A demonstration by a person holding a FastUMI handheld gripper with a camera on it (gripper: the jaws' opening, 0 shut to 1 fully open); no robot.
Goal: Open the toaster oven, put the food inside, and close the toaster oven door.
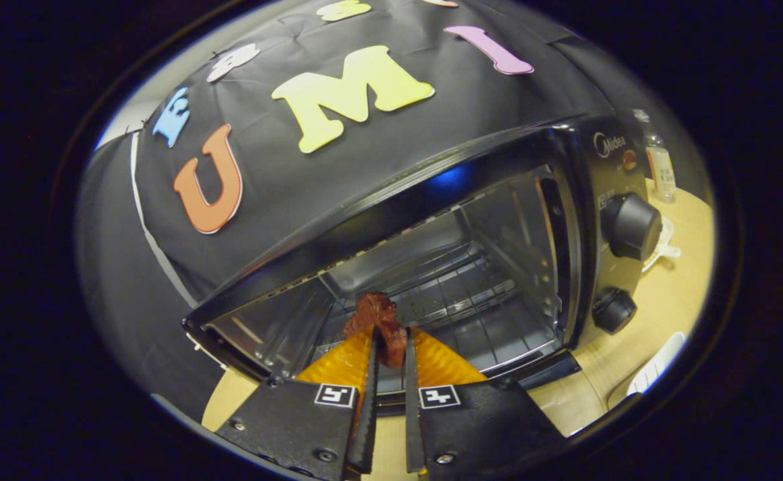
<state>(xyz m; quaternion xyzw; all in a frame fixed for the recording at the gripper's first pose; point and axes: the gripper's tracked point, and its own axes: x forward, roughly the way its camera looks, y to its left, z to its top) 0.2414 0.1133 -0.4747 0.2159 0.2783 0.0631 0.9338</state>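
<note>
Black cloth walls the booth in the upper half of the frame; a pale wooden worktop (672, 314) runs along the lower right, carrying a small bottle (659, 167). At centre stands the toaster oven (585, 220), its cavity exposed. The claw (389, 347) at bottom centre is nearly closed, both fingers pinching the reddish food (377, 314), held before the wire rack (451, 294), seemingly ready for placing inside.

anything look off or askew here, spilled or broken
Nothing stands out. The toaster oven door is open, its wire rack sits level inside, and the gripper is shut on the piece of meat just ahead of the opening.
</note>
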